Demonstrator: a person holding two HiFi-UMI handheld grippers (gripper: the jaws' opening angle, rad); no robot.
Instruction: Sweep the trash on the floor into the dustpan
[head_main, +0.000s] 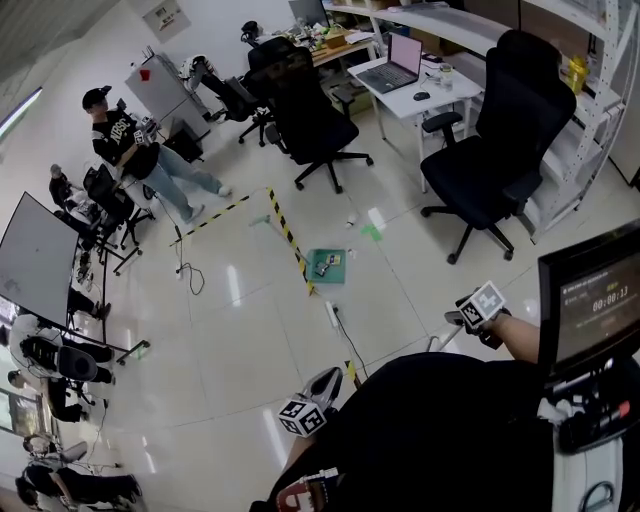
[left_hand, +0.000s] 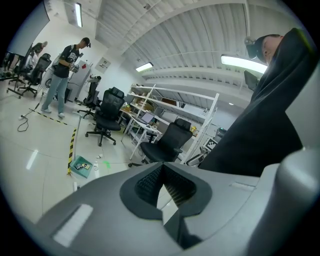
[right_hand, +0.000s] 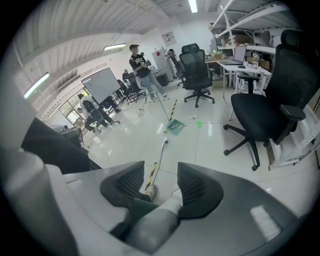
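Green dustpan (head_main: 328, 265) lies far out on the floor beside the striped tape, well apart from both grippers. Left gripper (left_hand: 161, 187) jaws almost together, empty. Right gripper (right_hand: 161, 182) jaws apart, holding nothing, pointing at the dustpan.

Open workroom with a glossy white tiled floor (head_main: 230, 330) crossed by a black-and-yellow tape line (head_main: 288, 235). A large black office chair (head_main: 495, 150) and a second black chair (head_main: 310, 120) stand beside a white desk (head_main: 455, 92) carrying an open laptop (head_main: 392, 62). White shelving (head_main: 590, 130) lines the right wall. A whiteboard (head_main: 40, 255) stands at far left. Strip lights (left_hand: 242, 61) hang under a ribbed white ceiling (left_hand: 190, 45).
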